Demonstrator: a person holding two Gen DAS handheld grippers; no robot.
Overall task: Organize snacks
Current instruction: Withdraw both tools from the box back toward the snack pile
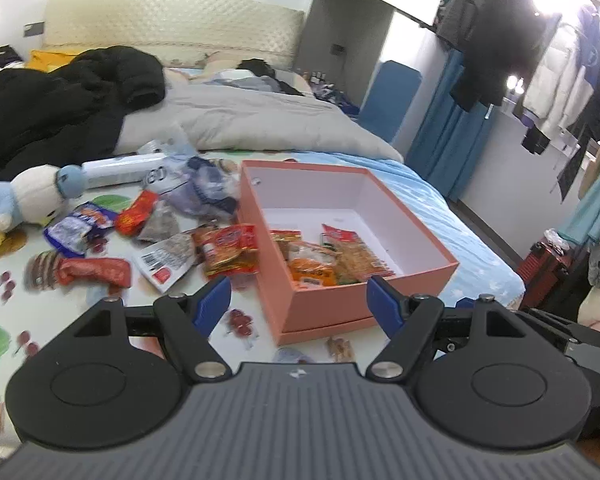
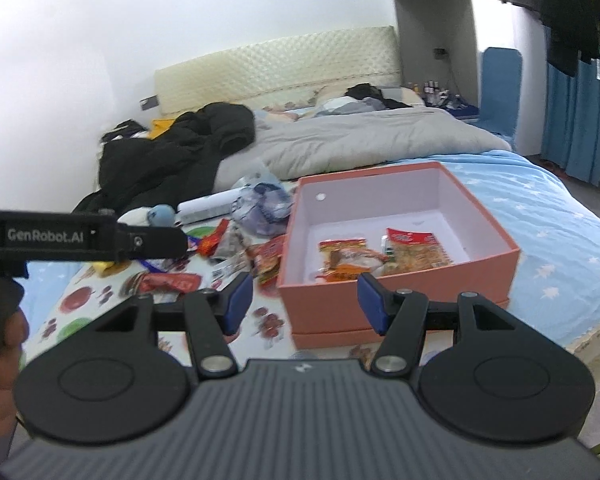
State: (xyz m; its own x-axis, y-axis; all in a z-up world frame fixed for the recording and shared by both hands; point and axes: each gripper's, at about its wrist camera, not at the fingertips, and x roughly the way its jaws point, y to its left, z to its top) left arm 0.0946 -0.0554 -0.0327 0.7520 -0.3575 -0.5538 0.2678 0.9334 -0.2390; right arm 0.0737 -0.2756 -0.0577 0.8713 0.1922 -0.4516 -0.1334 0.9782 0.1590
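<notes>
Hovering both grippers over the bed, short of the pink box (image 1: 364, 300).

We hold the left gripper (image 1: 298, 304) and right gripper (image 2: 305, 300) with jaws spread and nothing between them. Two snack packets (image 2: 380, 254) lie inside the box near its front wall; more snack packets (image 1: 140, 240) are scattered on the printed sheet (image 1: 4, 292) to its left, beside a plush toy (image 1: 24, 200).
</notes>
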